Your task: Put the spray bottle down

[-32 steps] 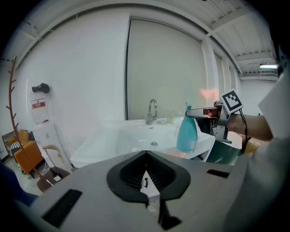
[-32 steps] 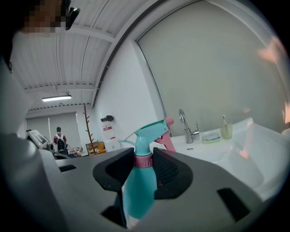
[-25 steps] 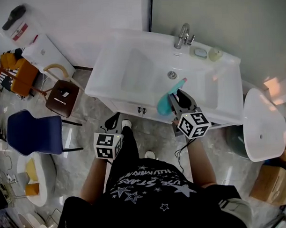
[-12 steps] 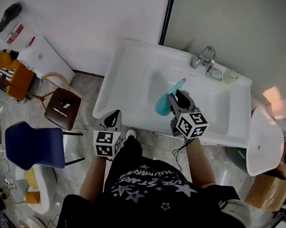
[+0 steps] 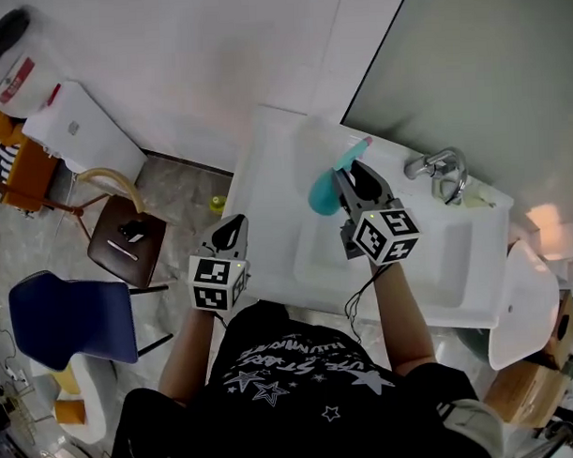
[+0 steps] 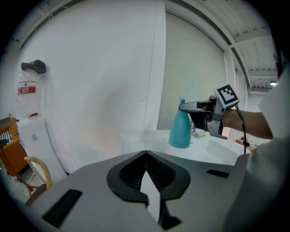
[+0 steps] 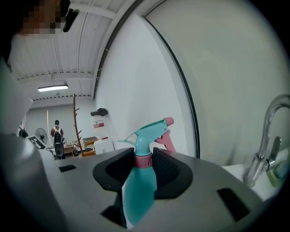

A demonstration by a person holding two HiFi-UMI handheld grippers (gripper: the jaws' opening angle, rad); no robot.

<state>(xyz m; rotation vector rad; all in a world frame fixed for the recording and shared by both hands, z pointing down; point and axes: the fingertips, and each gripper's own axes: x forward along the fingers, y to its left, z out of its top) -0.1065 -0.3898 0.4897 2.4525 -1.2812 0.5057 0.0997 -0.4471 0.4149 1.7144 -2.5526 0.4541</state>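
Observation:
A teal spray bottle with a pink trigger hangs over the back left part of the white sink, close to the wall. My right gripper is shut on its neck, and the right gripper view shows the pink collar pinched between the black pads with the bottle hanging below. The left gripper view shows the bottle upright above the sink top. My left gripper is at the sink's front left edge, jaws together, holding nothing.
A chrome faucet stands at the sink's back right. On the floor to the left are a brown stool, a blue chair and a white cabinet. A round white basin is on the right.
Both grippers have moved forward and left over the sink toward the wall. The right one still carries the bottle. The left one stays shut and empty.

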